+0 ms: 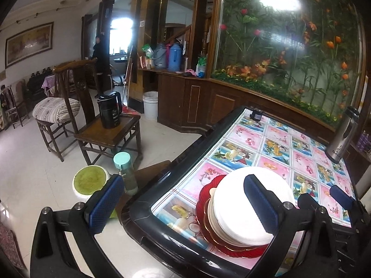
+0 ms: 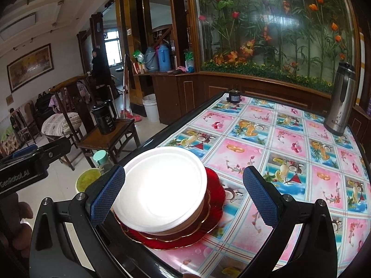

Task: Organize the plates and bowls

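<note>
A stack of white plates [image 1: 241,203] sits on red glass plates [image 1: 204,199] near the table's front left corner. The same white stack [image 2: 160,187] on the red plates [image 2: 215,199] shows in the right wrist view. My left gripper [image 1: 183,206] is open and empty, above the table's left edge, its right finger over the white stack. My right gripper [image 2: 183,194] is open and empty, its fingers either side of the stack and above it. The right gripper's blue fingertip [image 1: 340,195] shows at the right of the left wrist view.
The table [image 2: 289,153] has a fruit-patterned cloth and a black rim. A steel thermos [image 2: 340,102] stands at its far right, a small dark jar [image 2: 234,97] at the far edge. Left of the table are a water bottle [image 1: 126,173], a green-topped stool [image 1: 89,180] and a chair with a black kettle [image 1: 110,110].
</note>
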Demonstrator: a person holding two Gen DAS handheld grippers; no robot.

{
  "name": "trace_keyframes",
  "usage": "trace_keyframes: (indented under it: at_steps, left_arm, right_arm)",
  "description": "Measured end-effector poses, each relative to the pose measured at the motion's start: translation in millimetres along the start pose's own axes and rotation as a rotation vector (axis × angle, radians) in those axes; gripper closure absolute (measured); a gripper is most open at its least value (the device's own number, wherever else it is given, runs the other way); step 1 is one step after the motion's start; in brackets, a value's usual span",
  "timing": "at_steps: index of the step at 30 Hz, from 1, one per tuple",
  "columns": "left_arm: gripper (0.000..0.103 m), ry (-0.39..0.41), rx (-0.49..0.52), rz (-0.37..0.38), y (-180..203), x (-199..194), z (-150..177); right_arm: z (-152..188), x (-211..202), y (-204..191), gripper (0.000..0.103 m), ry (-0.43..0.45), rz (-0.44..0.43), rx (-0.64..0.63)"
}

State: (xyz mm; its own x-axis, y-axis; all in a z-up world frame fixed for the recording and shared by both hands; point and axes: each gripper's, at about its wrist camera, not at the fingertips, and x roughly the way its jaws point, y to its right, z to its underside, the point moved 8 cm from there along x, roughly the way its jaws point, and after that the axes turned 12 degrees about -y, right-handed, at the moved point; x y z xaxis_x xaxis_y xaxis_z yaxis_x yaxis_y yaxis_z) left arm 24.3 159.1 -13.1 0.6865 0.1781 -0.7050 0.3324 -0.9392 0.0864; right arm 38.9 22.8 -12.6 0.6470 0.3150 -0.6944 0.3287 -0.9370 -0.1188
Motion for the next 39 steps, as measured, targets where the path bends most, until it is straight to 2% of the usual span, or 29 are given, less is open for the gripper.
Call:
trace_keyframes:
  at_steps: [11,24,30,39]
  left_arm:
    - [0.0,-0.004,-0.002,-0.046,-5,6,-1]
    - [0.0,-0.018,-0.009,-0.023,-7,10,-3]
    - [0.0,-0.01,-0.03,-0.059,-13,10,-6]
    - [0.0,-0.034,0.01,-0.037,-4,15,-5]
  right_arm:
    - [0,9,3,0.0,-0.021,0.005,0.015]
    - [0,13,9,0.0,-0.024,0.013,0.036]
    - [1,18,12,0.0,-0.041,0.009,0.034]
    - [3,21,10,0.0,-0.048,0.011,0.03]
